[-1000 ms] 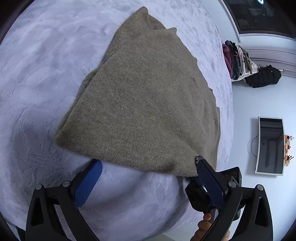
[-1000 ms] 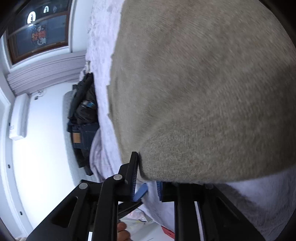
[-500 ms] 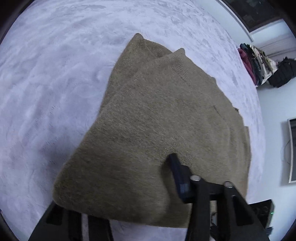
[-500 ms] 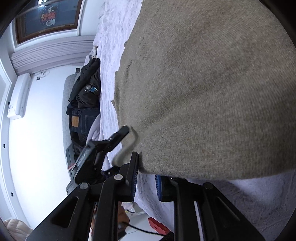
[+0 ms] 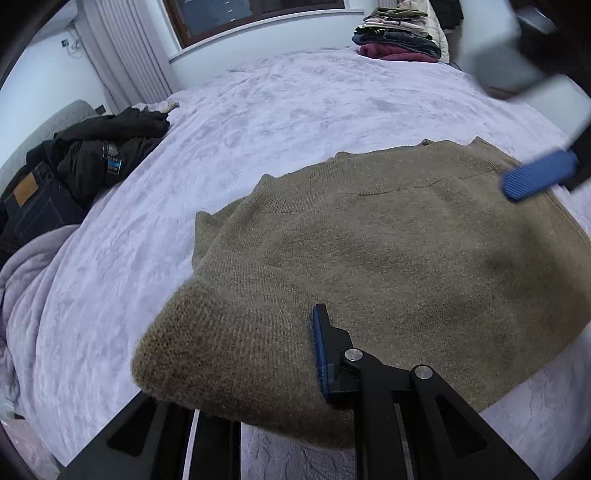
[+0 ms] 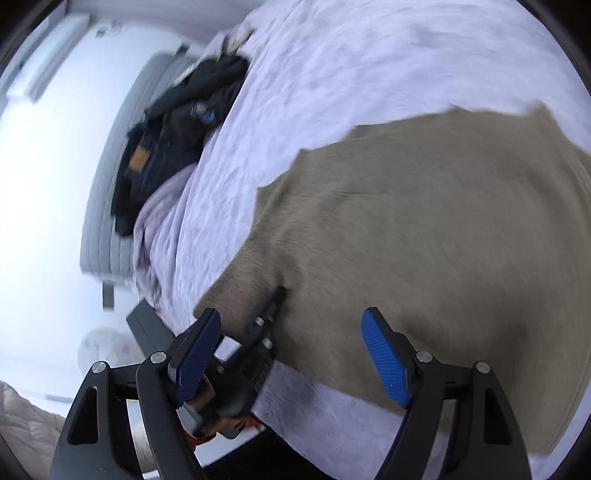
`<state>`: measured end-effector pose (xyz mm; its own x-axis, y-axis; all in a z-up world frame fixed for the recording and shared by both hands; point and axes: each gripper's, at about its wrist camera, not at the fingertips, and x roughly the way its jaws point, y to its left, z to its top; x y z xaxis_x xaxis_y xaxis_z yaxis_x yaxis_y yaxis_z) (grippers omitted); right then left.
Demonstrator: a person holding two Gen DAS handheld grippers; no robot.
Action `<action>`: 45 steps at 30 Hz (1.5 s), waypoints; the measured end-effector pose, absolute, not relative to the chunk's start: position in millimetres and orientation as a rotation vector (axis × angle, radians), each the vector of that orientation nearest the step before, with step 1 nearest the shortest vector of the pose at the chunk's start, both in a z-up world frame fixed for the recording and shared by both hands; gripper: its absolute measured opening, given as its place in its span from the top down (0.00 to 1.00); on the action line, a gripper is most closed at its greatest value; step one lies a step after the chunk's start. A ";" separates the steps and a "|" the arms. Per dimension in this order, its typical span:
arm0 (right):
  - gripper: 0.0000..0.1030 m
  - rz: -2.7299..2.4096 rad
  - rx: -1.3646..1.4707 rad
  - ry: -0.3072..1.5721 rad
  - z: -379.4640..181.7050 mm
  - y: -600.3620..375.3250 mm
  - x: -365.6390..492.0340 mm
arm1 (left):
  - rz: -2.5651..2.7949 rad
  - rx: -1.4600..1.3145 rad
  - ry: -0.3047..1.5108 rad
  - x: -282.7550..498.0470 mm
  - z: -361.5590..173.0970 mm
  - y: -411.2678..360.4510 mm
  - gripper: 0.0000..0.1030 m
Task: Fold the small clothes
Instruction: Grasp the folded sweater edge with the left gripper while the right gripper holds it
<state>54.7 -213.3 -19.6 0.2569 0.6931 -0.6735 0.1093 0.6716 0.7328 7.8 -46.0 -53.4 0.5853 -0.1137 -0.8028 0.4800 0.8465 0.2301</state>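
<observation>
Lying folded on the bed point(image 5: 295, 122), the sweater point(image 5: 406, 258) is a fuzzy olive-brown knit with rounded, doubled edges, spread over a soft lilac plush cover. The left tongs point(image 5: 291, 354) have just been closing and now pinch the near folded corner of the sweater, the knit bunched thick between the blue ribbed pads, one pad hidden under the cloth. The right tongs point(image 6: 295, 354) have just been opening and stand wide above the sweater's near edge, nothing between their pads; one blue pad point(image 5: 535, 177) shows blurred at the far right of the left view. A heap of dark clothes point(image 5: 74, 177) with jeans lies at the bed's left, and a stack of folded clothes point(image 5: 399, 37) sits at its far edge beneath the window point(image 5: 258, 11). Both tongs tilt downward.
</observation>
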 end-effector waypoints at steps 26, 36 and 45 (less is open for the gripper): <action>0.86 0.596 0.016 1.745 -86.0 -18.1 205.6 | -0.415 0.467 0.794 -4.8 -43.3 -38.3 0.82; 0.86 0.641 0.602 1.377 -23.4 -154.0 152.8 | -0.607 0.437 0.680 -23.6 23.5 -78.7 0.82; 0.86 0.547 0.760 1.037 45.0 -282.7 82.1 | -0.856 0.523 0.520 -64.5 59.2 -162.4 0.82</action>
<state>82.1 -282.7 45.0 0.4173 0.7196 -0.5550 -0.0518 0.6285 0.7761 -64.5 -162.4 59.2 0.5499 -0.5628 -0.6171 0.8070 0.5486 0.2188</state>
